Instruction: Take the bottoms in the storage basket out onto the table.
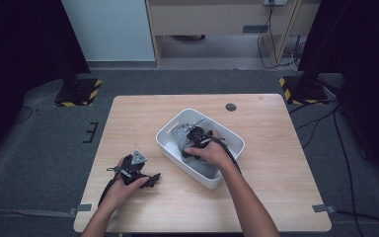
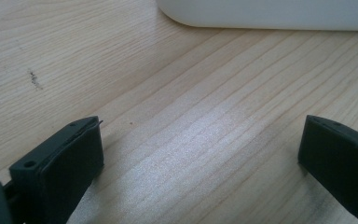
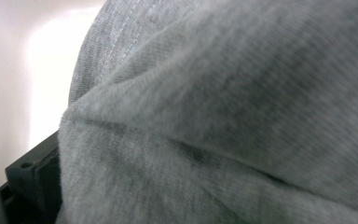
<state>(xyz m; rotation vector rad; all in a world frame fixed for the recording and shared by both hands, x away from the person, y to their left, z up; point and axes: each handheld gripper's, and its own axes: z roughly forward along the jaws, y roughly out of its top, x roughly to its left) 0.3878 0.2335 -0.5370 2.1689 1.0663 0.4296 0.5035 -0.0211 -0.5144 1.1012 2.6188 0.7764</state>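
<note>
A white bin (image 1: pixel 169 127) stands on the wooden table (image 1: pixel 276 173) with a grey cloth (image 1: pixel 203 168) bunched inside it. My right gripper (image 1: pixel 195 136) reaches down into the bin, pressed into the cloth. In the right gripper view the grey cloth (image 3: pixel 214 116) lies over the jaws; one black finger (image 3: pixel 35 175) shows far out at the lower left, as wide as an open jaw stands, against the bin wall (image 3: pixel 4 70). My left gripper (image 1: pixel 151 178) rests low over bare table left of the bin, open (image 2: pixel 201 120) with nothing between its fingers, and the bin's side (image 2: pixel 270 14) is just ahead.
A round cable hole (image 1: pixel 231 106) sits near the table's far edge. Dark stands with yellow-black bases (image 1: pixel 76 93) flank the table on the carpet. Bare wood lies to the right of the bin and along the near edge.
</note>
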